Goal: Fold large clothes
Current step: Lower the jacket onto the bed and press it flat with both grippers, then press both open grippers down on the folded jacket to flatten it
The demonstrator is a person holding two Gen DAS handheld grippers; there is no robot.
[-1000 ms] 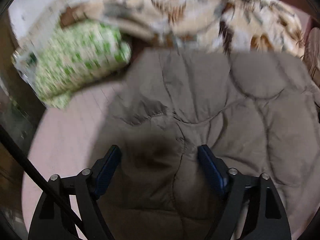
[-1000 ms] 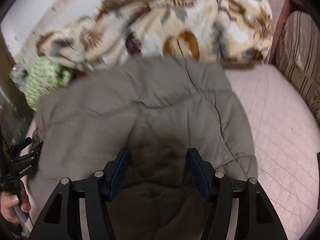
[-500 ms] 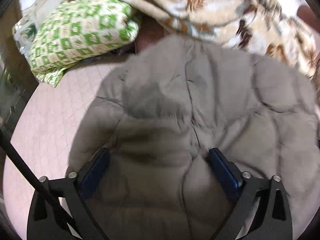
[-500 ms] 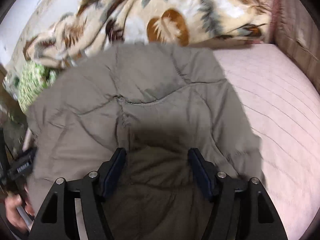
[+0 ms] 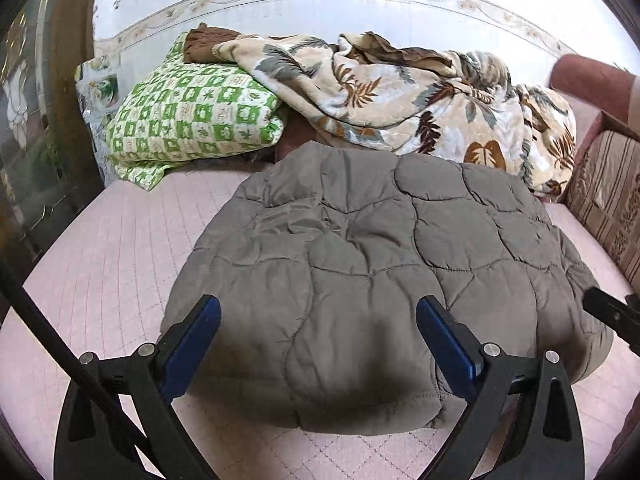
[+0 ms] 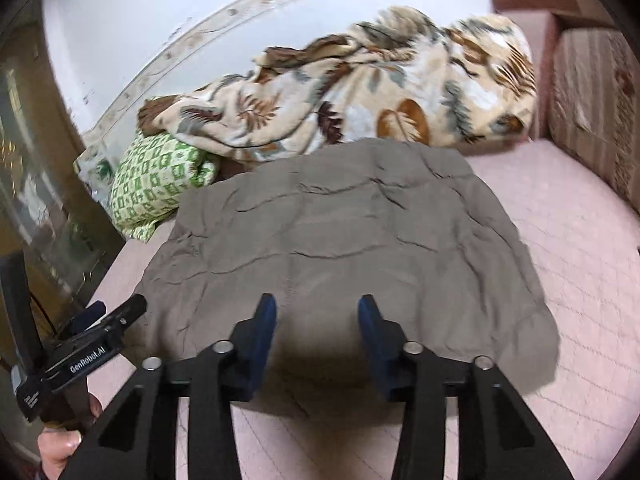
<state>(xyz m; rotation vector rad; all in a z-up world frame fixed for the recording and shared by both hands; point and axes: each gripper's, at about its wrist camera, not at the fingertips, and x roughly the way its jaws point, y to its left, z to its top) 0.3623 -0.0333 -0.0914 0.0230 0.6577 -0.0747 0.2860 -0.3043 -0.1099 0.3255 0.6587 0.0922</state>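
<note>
A grey-brown quilted jacket [image 5: 372, 272] lies folded in a compact bundle on the pink quilted bed [image 5: 100, 264]; it also shows in the right wrist view [image 6: 344, 248]. My left gripper [image 5: 318, 330] is open and empty, its fingers above the jacket's near edge. My right gripper [image 6: 317, 328] is open and empty over the near edge too. The left gripper also shows at the lower left of the right wrist view [image 6: 108, 320], and the right gripper's tip shows at the right edge of the left wrist view [image 5: 612, 312].
A green checked pillow [image 5: 192, 116] and a leaf-patterned blanket [image 5: 400, 92] lie at the back against the white wall. A striped cushion [image 5: 608, 192] borders the bed on the right. A dark wooden post [image 5: 76, 80] stands at the left.
Both grippers have pulled back and up from the jacket, so more of the bed and wall shows. The jacket lies still in its folded bundle.
</note>
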